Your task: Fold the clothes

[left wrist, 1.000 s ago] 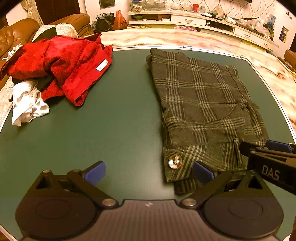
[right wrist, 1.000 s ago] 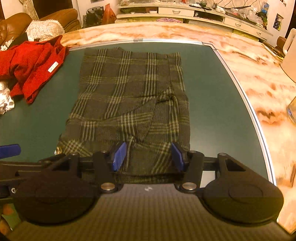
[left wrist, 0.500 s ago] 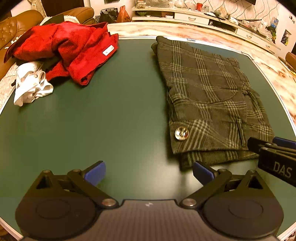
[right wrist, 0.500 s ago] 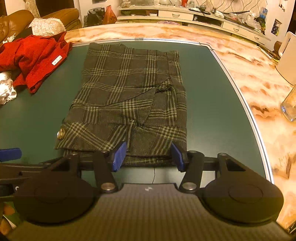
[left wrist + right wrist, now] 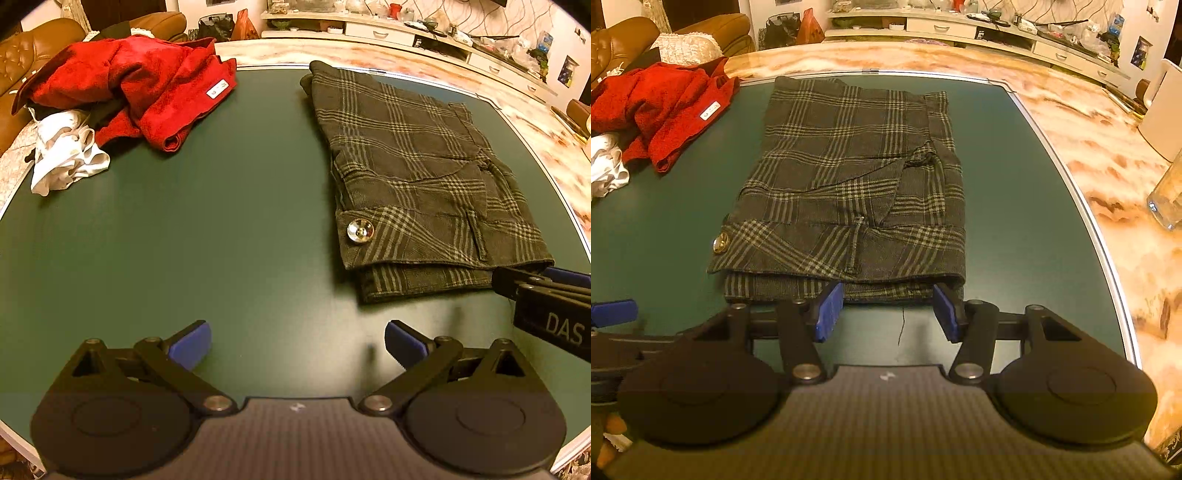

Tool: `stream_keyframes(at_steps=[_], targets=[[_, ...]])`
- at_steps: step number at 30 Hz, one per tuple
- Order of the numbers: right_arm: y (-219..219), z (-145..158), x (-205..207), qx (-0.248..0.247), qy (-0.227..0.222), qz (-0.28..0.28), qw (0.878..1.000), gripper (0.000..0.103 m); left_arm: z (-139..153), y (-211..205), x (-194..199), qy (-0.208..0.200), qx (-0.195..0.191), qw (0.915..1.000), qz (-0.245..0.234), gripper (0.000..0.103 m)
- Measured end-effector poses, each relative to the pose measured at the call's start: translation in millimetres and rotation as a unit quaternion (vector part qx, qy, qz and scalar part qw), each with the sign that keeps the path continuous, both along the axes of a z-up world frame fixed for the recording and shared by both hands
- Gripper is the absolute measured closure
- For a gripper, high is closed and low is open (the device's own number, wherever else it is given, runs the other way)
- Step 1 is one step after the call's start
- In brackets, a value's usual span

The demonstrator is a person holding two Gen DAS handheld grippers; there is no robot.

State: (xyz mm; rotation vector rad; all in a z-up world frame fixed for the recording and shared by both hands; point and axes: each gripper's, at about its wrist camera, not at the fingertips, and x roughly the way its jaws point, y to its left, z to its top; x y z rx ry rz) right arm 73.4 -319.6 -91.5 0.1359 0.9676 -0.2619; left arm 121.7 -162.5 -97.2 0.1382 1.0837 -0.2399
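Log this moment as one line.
left gripper open, empty | right gripper open at plaid shorts hem | shorts folded | red garment unfolded

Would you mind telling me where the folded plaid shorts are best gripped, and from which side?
Probably the near edge of the plaid shorts, approached low from the front. There the stacked layers end in a thick free lip just ahead of the open right gripper, so one finger could likely slide under against the green table.
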Motion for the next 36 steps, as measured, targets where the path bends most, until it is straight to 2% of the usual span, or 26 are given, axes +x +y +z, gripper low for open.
stream_keyframes(at_steps=[12, 19, 36], targets=[[4, -8, -22, 0.002, -0.002, -0.002, 1.0, 0.041, -15, 10, -21, 0.003, -0.01, 0.9999, -0.006, 0.0], [7, -18, -35, 0.009, -0.001, -0.004, 1.0, 0.041, -19, 10, -32, -0.016, 0.002, 0.9998, -0.013, 0.001], [18, -31, -57, 0.0, -0.02, -0.009, 1.0, 0.041, -24, 16, -53, -0.066, -0.011, 0.9977, -0.014, 0.0]])
